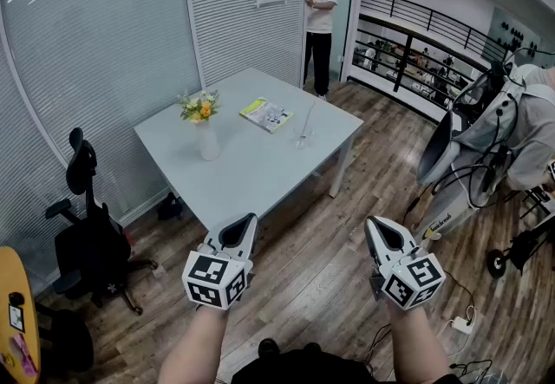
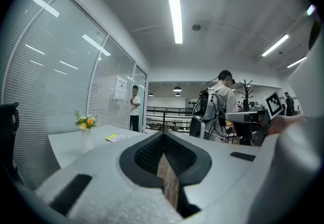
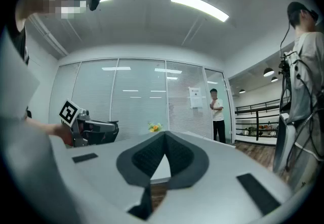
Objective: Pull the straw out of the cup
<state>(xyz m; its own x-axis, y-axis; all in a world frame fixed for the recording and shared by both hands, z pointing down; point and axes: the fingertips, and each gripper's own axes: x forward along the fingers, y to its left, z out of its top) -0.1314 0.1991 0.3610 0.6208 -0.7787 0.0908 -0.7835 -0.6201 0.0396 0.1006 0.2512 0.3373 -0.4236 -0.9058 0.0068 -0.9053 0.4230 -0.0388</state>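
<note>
A clear cup (image 1: pixel 303 139) with a thin straw (image 1: pixel 310 120) leaning in it stands on the pale grey table (image 1: pixel 260 170), near its right edge. Both grippers are held level over the wooden floor, well short of the table and apart from the cup. My left gripper (image 1: pixel 251 218) (image 2: pixel 163 136) has its jaws together at the tips with nothing between them. My right gripper (image 1: pixel 371 221) (image 3: pixel 164 133) is likewise shut and empty. Neither gripper view shows the cup clearly.
On the table stand a white vase of yellow flowers (image 1: pixel 205 124) and a yellow-green booklet (image 1: pixel 266 114). A black office chair (image 1: pixel 87 231) is at the left. A person (image 1: pixel 321 20) stands by the doorway, another person (image 1: pixel 531 135) with cabled gear at the right.
</note>
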